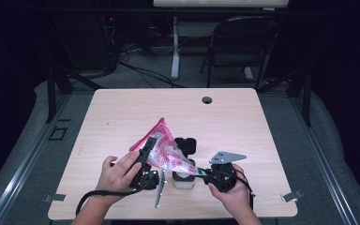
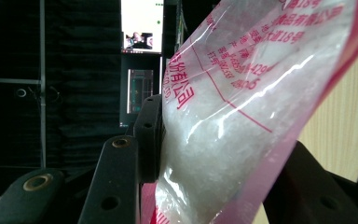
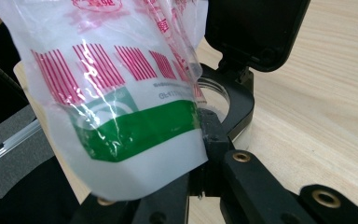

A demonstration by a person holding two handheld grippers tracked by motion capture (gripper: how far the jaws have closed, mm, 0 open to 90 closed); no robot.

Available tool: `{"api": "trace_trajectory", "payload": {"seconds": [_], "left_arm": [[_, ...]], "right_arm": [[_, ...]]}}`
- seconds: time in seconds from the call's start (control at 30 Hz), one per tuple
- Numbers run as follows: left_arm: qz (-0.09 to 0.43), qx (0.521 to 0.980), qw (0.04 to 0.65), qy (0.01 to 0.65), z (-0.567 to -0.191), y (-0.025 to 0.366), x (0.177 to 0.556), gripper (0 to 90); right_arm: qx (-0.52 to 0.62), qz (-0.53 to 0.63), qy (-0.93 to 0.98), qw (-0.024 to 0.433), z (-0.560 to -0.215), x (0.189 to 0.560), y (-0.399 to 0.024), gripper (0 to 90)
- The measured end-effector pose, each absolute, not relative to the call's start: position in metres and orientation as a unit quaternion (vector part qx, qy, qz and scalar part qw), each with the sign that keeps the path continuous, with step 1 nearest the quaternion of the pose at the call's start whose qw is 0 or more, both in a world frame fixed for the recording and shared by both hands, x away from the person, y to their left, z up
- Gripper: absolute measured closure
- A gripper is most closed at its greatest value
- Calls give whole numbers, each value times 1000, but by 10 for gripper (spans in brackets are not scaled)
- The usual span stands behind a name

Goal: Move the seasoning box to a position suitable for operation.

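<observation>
A pink and clear plastic bag (image 1: 161,151) of white grains hangs tilted over the near middle of the table, held between both grippers. My left gripper (image 1: 146,150) is shut on its upper left part. In the left gripper view the bag (image 2: 242,93) bulges between the two black jaws of the left gripper (image 2: 223,154). My right gripper (image 1: 201,172) is shut on the bag's lower right end. The right gripper view shows that gripper (image 3: 200,140) pinching the green-and-white end of the bag (image 3: 121,93). Under the bag stands a small white jar (image 1: 183,179) with its black flip lid (image 1: 185,144) open.
The wooden table (image 1: 122,108) has a cable hole (image 1: 207,100) near its far edge. A dark folding chair (image 1: 243,42) and a desk leg stand behind the table. The jar's black rim (image 3: 237,107) and raised lid (image 3: 256,28) sit just beyond the right gripper.
</observation>
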State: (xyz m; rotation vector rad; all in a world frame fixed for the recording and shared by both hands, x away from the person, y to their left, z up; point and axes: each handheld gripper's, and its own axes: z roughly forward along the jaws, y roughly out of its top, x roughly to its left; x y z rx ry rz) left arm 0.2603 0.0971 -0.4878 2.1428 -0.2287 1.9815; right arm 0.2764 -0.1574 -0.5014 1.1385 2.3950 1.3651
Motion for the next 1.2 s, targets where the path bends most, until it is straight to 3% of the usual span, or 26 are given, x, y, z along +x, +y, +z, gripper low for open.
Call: {"api": "trace_trajectory", "payload": {"seconds": [1.2], "left_arm": [[664,736,116,-66,-490,104,264,611]], "right_arm": [[373,460,802,81,-500,276,-153,900]]}}
